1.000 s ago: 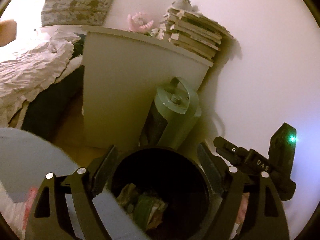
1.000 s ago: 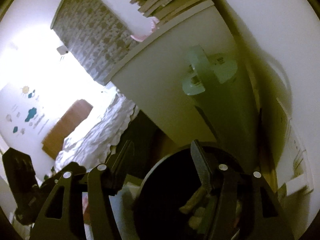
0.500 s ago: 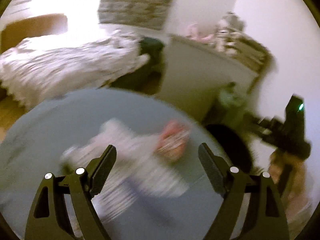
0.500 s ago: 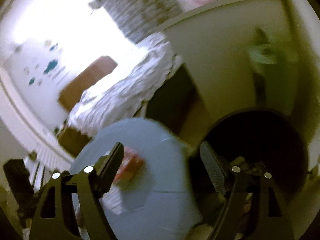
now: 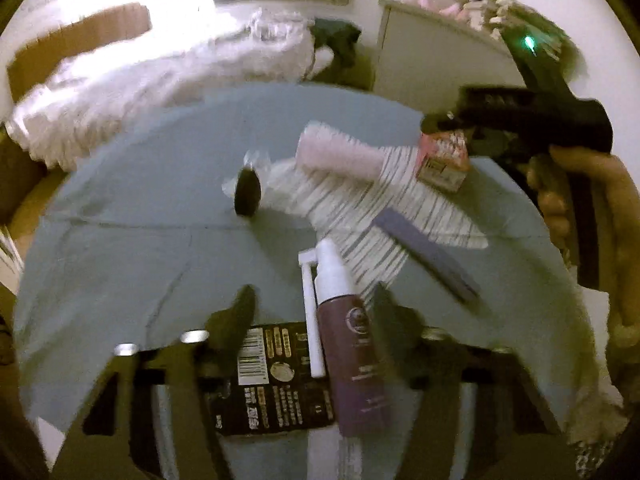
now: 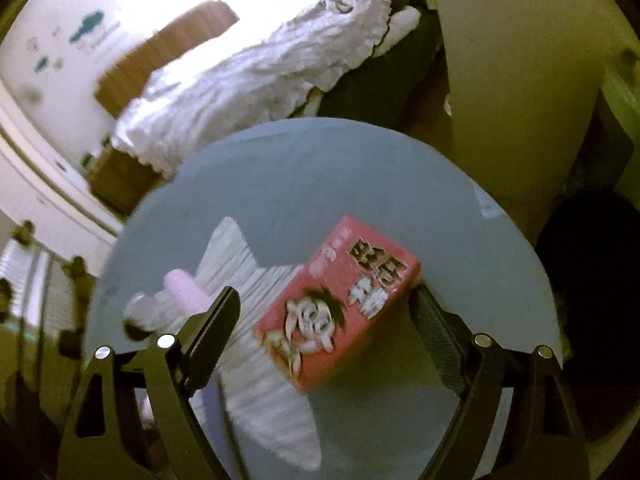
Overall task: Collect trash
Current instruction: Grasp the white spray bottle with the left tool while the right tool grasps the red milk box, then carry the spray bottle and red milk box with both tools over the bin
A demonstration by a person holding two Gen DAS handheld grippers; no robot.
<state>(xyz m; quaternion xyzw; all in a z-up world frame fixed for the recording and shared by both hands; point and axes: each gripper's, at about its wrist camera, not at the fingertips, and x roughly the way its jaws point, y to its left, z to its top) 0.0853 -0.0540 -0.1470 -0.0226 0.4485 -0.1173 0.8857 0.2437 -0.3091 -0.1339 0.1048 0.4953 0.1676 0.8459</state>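
Observation:
A round blue table (image 5: 120, 240) holds a black packet with a barcode (image 5: 276, 376), a maroon spray bottle (image 5: 348, 344), a pink roll (image 5: 340, 156), a dark small object (image 5: 248, 190), a purple strip (image 5: 428, 252) and a pink cartoon carton (image 5: 442, 156) on a striped cloth (image 5: 360, 208). My left gripper (image 5: 314, 312) is open over the packet and bottle. My right gripper (image 6: 324, 312) is open around the pink carton (image 6: 340, 312), fingers apart from it. The black bin (image 6: 592, 280) stands right of the table.
A bed with a white quilt (image 5: 140, 72) lies behind the table. A white cabinet (image 6: 520, 80) with toys on top stands at the back right. A green appliance (image 6: 624, 92) is beside the bin.
Both grippers swung away from the black bin to the table. The left now hovers over the packet and bottle; the right has come close over the pink carton.

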